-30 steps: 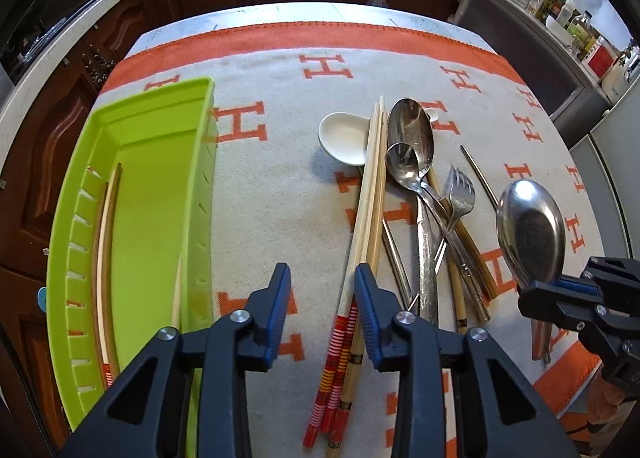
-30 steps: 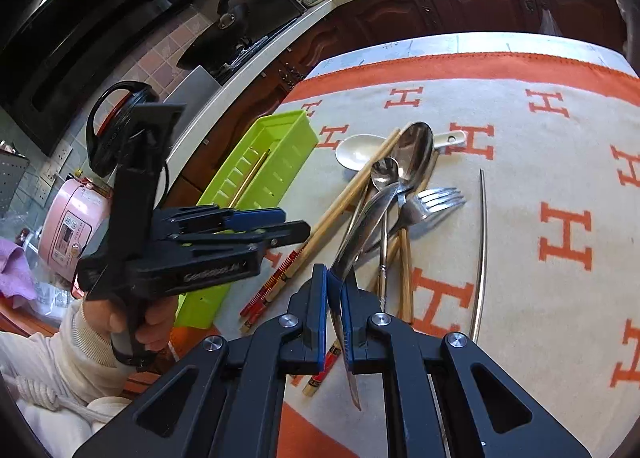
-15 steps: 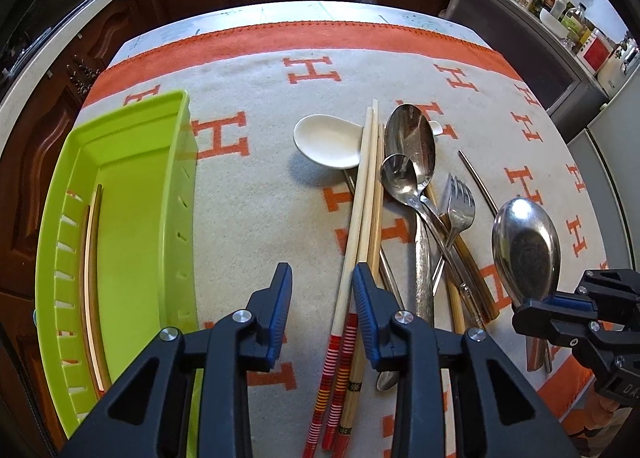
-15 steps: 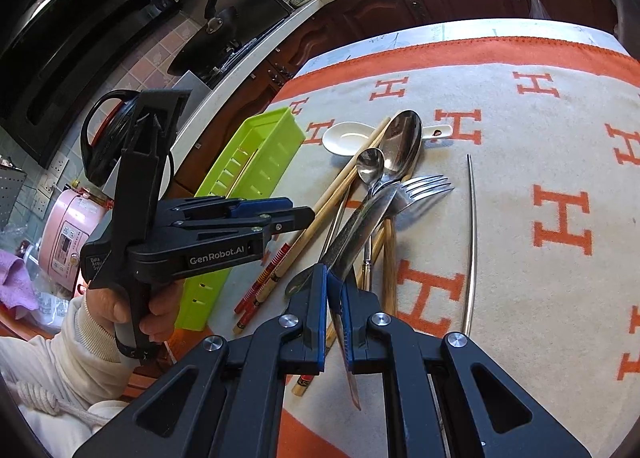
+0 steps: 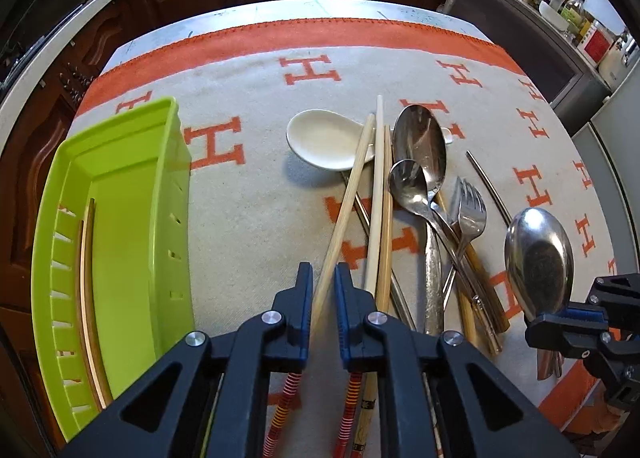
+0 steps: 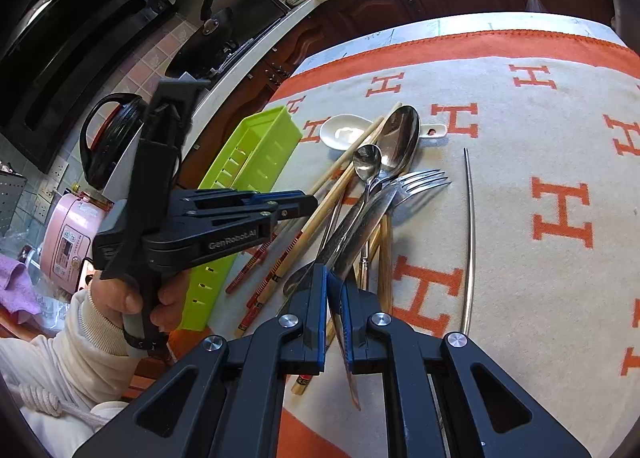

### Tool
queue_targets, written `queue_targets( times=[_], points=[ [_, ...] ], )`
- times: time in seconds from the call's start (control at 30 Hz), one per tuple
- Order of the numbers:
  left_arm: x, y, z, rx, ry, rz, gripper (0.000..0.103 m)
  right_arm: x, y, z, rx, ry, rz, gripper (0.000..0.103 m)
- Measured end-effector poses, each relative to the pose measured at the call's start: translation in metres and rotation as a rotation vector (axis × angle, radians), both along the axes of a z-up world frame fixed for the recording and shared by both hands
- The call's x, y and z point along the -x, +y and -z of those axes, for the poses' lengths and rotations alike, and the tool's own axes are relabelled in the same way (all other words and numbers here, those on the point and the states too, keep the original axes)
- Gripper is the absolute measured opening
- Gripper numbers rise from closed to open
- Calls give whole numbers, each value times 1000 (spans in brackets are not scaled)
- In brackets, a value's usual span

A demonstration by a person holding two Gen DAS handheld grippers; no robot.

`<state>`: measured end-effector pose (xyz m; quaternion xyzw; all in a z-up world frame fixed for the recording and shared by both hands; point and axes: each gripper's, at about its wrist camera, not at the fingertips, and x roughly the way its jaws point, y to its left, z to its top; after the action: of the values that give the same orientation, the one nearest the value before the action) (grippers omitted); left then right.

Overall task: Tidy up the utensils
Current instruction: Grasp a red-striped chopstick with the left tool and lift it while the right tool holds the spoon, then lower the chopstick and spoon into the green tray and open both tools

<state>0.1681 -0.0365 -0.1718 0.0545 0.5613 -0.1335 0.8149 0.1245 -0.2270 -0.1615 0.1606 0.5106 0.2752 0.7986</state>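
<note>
Both wrist fisheyes are looking steeply down, close over the utensil pile on the H-patterned cloth; both are sharing the green tray.

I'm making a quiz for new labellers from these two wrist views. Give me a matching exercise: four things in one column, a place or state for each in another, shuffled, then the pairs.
Things:
1. green tray
2. white spoon
3. big steel spoon
4. striped chopstick

Places or states:
A. held in the right gripper
B. on the cloth, bowl up, under chopstick tips
C. between the left gripper's closed jaws
D. at the cloth's left edge, one chopstick inside

Pairs: 1-D, 2-B, 3-A, 4-C
</note>
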Motion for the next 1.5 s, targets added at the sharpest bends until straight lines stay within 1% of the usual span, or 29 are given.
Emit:
queue_targets(
  times=[0.07, 0.2, 0.33, 0.53, 0.67, 0.77, 0.9, 1.07, 1.2, 1.37, 1.5],
  points=[
    [2, -4, 1, -24, -14, 17, 9, 0, 0, 1, 0, 2, 1, 6],
    [3, -5, 0, -32, -24, 12, 7, 0, -1, 3, -6, 9, 9, 7],
    [7, -3, -7, 7, -14, -17, 3, 2, -3, -1, -13, 7, 25, 7],
    [26, 9, -40, 77, -32, -44, 3, 8, -5, -17, -27, -16, 52, 6],
    [44, 26, -68, 94, -71, -60, 3, 13, 2, -30, -26, -29, 56, 7],
    [57, 42, -87, 76, -116, -79, 3, 18, 14, -39, -28, -36, 48, 6],
    [68, 71, -98, 42, -153, -126, 3, 22, 34, -47, -41, -29, 40, 6],
    [65, 116, -87, 11, -139, -204, 3, 18, 76, -56, -55, -15, 18, 6],
    [62, 138, -71, -26, -132, -230, 3, 5, 117, -62, -49, 1, 13, 6],
    [57, 150, -48, -2, -95, -228, 4, -23, 157, -62, -49, 42, 47, 7],
    [55, 160, -35, 37, -62, -237, 4, -53, 184, -53, -7, 54, 65, 7]
  ],
)
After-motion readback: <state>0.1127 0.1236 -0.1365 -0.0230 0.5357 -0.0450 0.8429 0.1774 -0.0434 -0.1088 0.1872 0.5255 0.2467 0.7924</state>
